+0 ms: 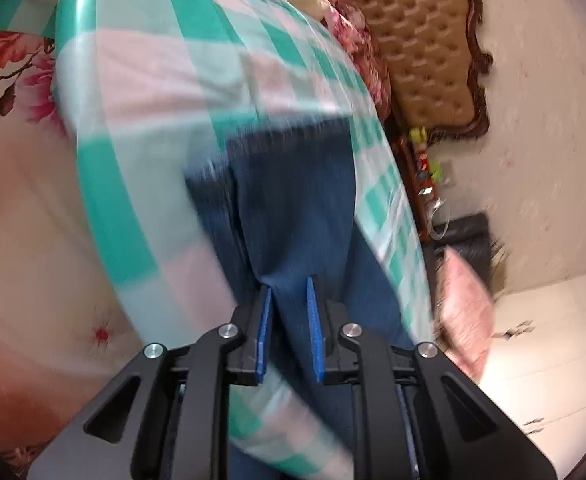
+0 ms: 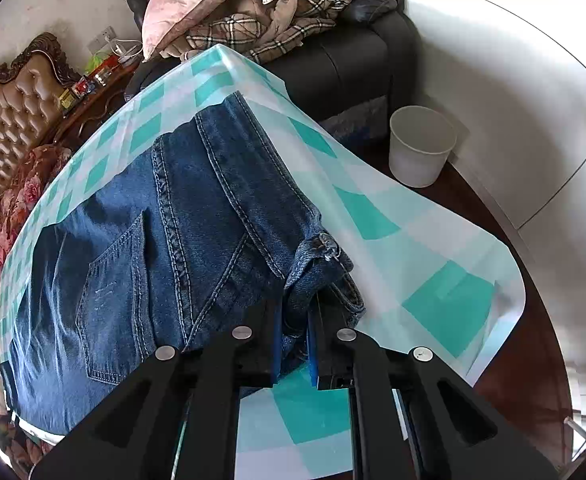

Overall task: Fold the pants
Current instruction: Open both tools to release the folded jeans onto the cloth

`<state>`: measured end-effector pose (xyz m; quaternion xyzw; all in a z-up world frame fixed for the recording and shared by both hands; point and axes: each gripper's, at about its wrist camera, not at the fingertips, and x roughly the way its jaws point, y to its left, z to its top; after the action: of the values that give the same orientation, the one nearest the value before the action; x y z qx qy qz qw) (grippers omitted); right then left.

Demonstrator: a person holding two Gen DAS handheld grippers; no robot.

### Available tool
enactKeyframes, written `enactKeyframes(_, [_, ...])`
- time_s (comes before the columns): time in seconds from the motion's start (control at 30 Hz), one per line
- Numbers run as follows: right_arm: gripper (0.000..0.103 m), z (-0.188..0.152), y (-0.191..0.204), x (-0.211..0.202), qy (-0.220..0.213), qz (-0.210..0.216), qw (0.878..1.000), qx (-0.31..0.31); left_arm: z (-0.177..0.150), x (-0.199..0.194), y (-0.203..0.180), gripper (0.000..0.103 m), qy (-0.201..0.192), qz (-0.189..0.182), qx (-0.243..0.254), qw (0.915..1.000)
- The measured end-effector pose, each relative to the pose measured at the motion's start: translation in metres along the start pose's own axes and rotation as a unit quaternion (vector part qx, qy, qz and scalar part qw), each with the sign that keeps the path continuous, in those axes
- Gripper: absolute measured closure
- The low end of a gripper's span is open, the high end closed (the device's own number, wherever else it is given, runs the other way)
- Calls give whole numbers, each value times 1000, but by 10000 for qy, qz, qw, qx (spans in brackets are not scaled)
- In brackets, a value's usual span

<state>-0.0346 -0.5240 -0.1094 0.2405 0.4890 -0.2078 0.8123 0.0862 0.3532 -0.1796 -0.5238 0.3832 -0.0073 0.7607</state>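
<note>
Denim sits bunched between my right gripper [image 2: 294, 320]'s blue pads, which are pressed together on the waistband corner of the pants [image 2: 165, 248], just below a metal button. My left gripper [image 1: 289, 312] is different: its jaws stand a little apart, a narrow gap showing between the blue pads, and dark denim lies in and beyond that gap. I cannot see either pad pressing on it, so I read no grip there.

From the right wrist view I get the clear picture. The pants lie across a desk [image 2: 433, 240] covered in a teal-and-white checked cloth, seat side up, with a back pocket and the stitched seams plain to see. The waist end is near me, and the rest runs off toward the far left. Beyond the desk on the right a white bucket [image 2: 421, 148] stands on the dark floor, and behind it a black sofa [image 2: 353, 60] carries a pink pillow and a plaid blanket.

The left wrist view is smeared with blur and shows the pants only as a dark blue strip running away from the jaws over the same checked cloth. What it adds is the floral bedding [image 1: 13, 72] on the left and a fuller look at the tufted tan headboard [image 1: 425, 40] at the far right, which the right wrist view catches only at its left edge.
</note>
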Motion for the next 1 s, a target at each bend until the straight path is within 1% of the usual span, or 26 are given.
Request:
enactKeyframes(0.03, [93, -1, 0, -1, -10, -6, 10000, 1, 8, 1, 2, 87, -33, 41, -17, 10000])
enactKeyframes(0.07, [93, -1, 1, 0, -15, -11, 10000, 3, 12, 4, 3, 90, -41, 132, -121, 9998])
enactKeyframes(0.1, [93, -1, 1, 1, -15, -7, 10000, 16, 15, 2, 7, 101, -82, 160, -294, 9994])
enactKeyframes(0.13, [93, 0, 0, 1, -13, 13, 10000, 38, 14, -7, 10, 101, -153, 84, -434, 9989])
enactKeyframes(0.17, [93, 0, -1, 0, -19, 38, 10000, 60, 9, -14, 6, 101, -272, 97, -339, 9990])
enactKeyframes(0.2, [93, 0, -1, 0, -29, 43, 10000, 58, 7, -14, 3, 101, -304, 206, -242, 9990])
enactKeyframes(0.23, [93, -1, -2, 0, -30, 42, 10000, 55, 3, -13, 2, 101, -293, 321, -194, 9989])
enactKeyframes(0.27, [93, -1, -2, 1, -21, 43, 10000, 76, 2, -10, 7, 100, -252, 371, -256, 9987])
enactKeyframes(0.37, [93, 0, 0, -1, -18, 13, 9999, 104, 6, -8, 17, 99, -251, 199, -390, 9987])
enactKeyframes(0.47, [93, 1, -4, -5, -64, 88, 9998, 161, 9, -11, 15, 98, -296, 340, -314, 9985])
enactKeyframes(0.5, [93, 0, -6, -7, -95, 110, 9997, 198, 9, -17, 14, 97, -405, 551, -247, 9974])
enactKeyframes(0.53, [93, -2, -9, -9, -124, 135, 9996, 218, 9, -25, 7, 91, -596, 855, -77, 9945])
enactKeyframes(0.57, [93, -2, -10, -7, -118, 138, 9996, 202, 8, -36, -1, 85, -889, 1215, 109, 9885])
enactKeyframes(0.6, [93, -3, -11, -5, -101, 111, 9997, 169, 7, -45, -9, 77, -1123, 1383, 237, 9837])
enactKeyframes(0.63, [93, -4, -10, -2, -101, 78, 9998, 133, 5, -49, -20, 77, -1282, 1476, 455, 9796])
enactKeyframes(0.67, [93, -4, -9, -1, -121, 34, 9999, 95, 1, -46, -40, 75, -1290, 1513, 958, 9753])
enactKeyframes(0.7, [93, -3, -7, -1, -129, -5, 9999, 82, -3, -36, -59, 68, -1177, 1497, 1390, 9718])
enactKeyframes(0.73, [93, -3, -5, -2, -146, -54, 9999, 72, -13, -20, -84, 65, -1006, 1488, 1959, 9640])
enactKeyframes(0.77, [93, -3, -1, -2, -181, -158, 9997, 23, -25, -6, -107, 64, -931, 1487, 2459, 9533])
enactKeyframes(0.8, [93, -4, 2, -3, -220, -255, 9994, -49, -37, 7, -129, 61, -835, 1406, 2945, 9415])
enactKeyframes(0.83, [93, -5, 5, -4, -270, -355, 9989, -126, -55, 24, -155, 54, -626, 1212, 3512, 9263])
enactKeyframes(0.87, [93, -7, 9, -4, -334, -479, 9981, -204, -73, 42, -177, 50, -366, 1007, 3969, 9116])
enactKeyframes(0.9, [93, -8, 10, -4, -376, -548, 9975, -236, -89, 56, -190, 46, -133, 857, 4301, 8986])
enactKeyframes(0.93, [94, -9, 10, -4, -407, -598, 9971, -247, -112, 79, -214, 46, 220, 639, 4825, 8733])
enactKeyframes(0.97, [94, -9, 11, -4, -426, -642, 9967, -255, -128, 96, -230, 46, 415, 502, 5115, 8568])
enactKeyframes(1.0, [93, -9, 11, -5, -430, -681, 9964, -279, -138, 108, -238, 46, 598, 388, 5249, 8482])
